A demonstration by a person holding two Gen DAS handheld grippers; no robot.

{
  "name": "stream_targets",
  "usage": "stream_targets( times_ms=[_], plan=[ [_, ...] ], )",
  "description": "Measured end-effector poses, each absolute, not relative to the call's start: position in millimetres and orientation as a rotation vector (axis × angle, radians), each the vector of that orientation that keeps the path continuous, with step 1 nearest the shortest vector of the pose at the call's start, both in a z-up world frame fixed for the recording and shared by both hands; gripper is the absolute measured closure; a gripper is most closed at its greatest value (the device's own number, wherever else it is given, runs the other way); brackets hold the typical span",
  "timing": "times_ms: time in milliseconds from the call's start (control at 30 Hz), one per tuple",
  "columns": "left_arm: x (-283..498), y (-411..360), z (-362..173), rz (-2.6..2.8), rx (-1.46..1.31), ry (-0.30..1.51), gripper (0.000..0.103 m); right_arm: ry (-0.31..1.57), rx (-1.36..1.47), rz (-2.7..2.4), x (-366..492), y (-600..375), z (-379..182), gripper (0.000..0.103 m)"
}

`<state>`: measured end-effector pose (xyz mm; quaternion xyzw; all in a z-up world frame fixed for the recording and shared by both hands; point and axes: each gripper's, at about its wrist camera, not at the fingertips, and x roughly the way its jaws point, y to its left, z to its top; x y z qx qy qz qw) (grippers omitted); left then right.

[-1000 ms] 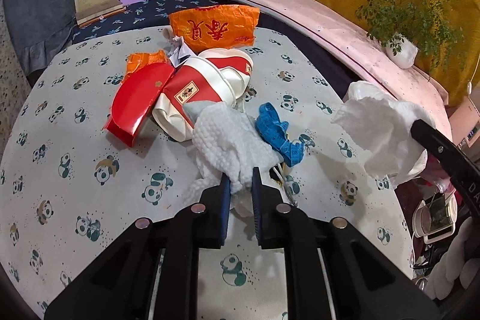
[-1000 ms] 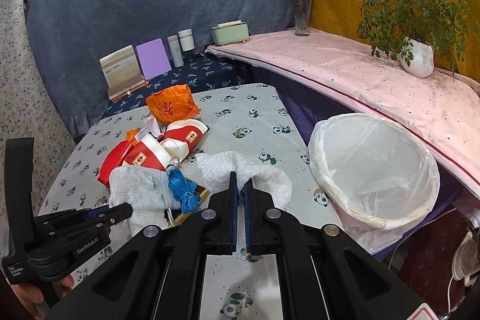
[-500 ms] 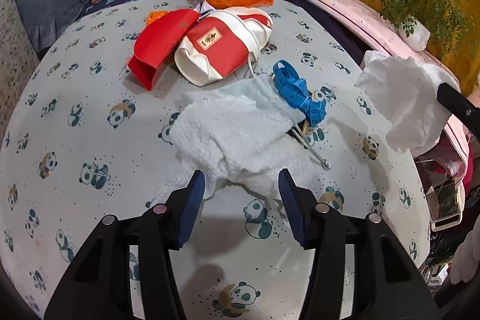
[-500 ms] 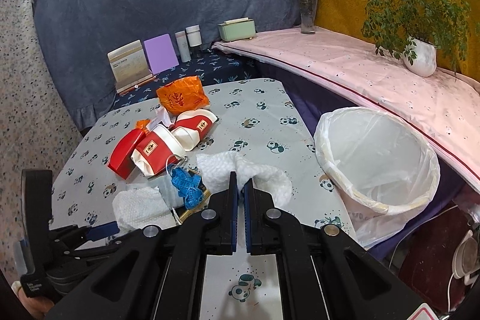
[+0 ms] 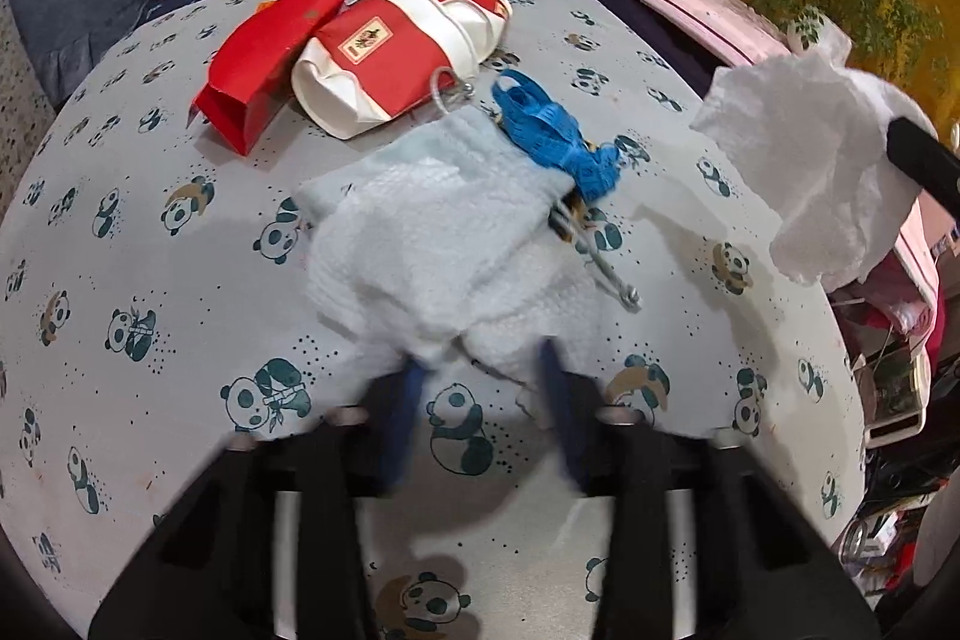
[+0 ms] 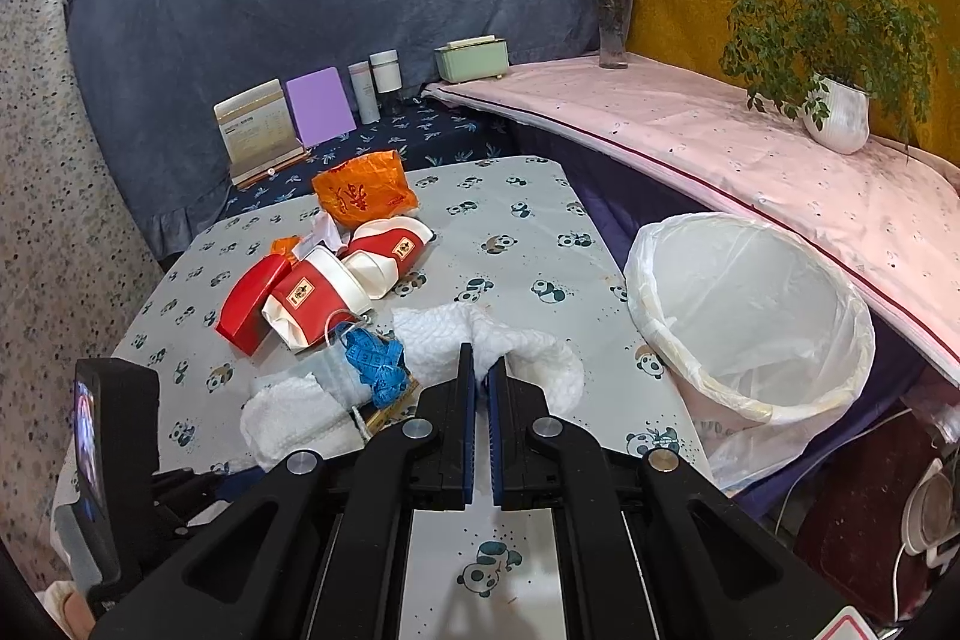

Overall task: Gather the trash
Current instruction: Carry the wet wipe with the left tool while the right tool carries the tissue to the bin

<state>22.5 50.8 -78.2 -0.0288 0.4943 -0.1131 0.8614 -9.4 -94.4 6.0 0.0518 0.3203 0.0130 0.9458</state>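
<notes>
Here, on the panda-print table [image 5: 150, 232], a folded red box [image 5: 258, 64] lies at the left, touching a crumpled red-and-white carton [image 5: 384, 58]. Just beside them sits a rumpled white paper towel [image 5: 444, 250], soft and quilted; the left gripper [image 5: 480, 400] is closing around its near edge, fingers blurred. A blue tape measure [image 5: 558, 142] touches the towel. Further right, the right gripper [image 6: 480, 370] is clamped tight on a second white towel [image 6: 528, 346], near the lined bin [image 6: 750, 316].
</notes>
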Motion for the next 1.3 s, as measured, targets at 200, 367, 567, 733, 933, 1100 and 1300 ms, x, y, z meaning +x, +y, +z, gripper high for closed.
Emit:
stream_targets(
  times_ms=[200,367,567,733,933,1100,1300],
  plan=[
    [13,58,-60,-0.255,-0.057,0.992,0.102,0.645,0.104,0.033,-11,-95,8,0.099],
    [1,66,-35,-0.264,-0.058,0.930,0.102,0.635,0.109,0.035,-13,-96,11,0.099],
    [-3,74,-5,-0.270,-0.074,0.873,0.102,0.627,0.110,0.038,-16,-96,14,0.099],
    [-2,72,18,-0.284,-0.070,0.820,0.102,0.618,0.110,0.040,-17,-96,18,0.099],
    [3,67,49,-0.309,-0.075,0.735,0.102,0.605,0.145,0.066,-19,-99,25,0.099],
    [14,55,74,-0.325,-0.069,0.666,0.102,0.584,0.141,0.067,-22,-100,32,0.099],
    [31,27,83,-0.364,-0.052,0.641,0.102,0.551,0.144,0.036,-24,-116,41,0.099]
  ],
)
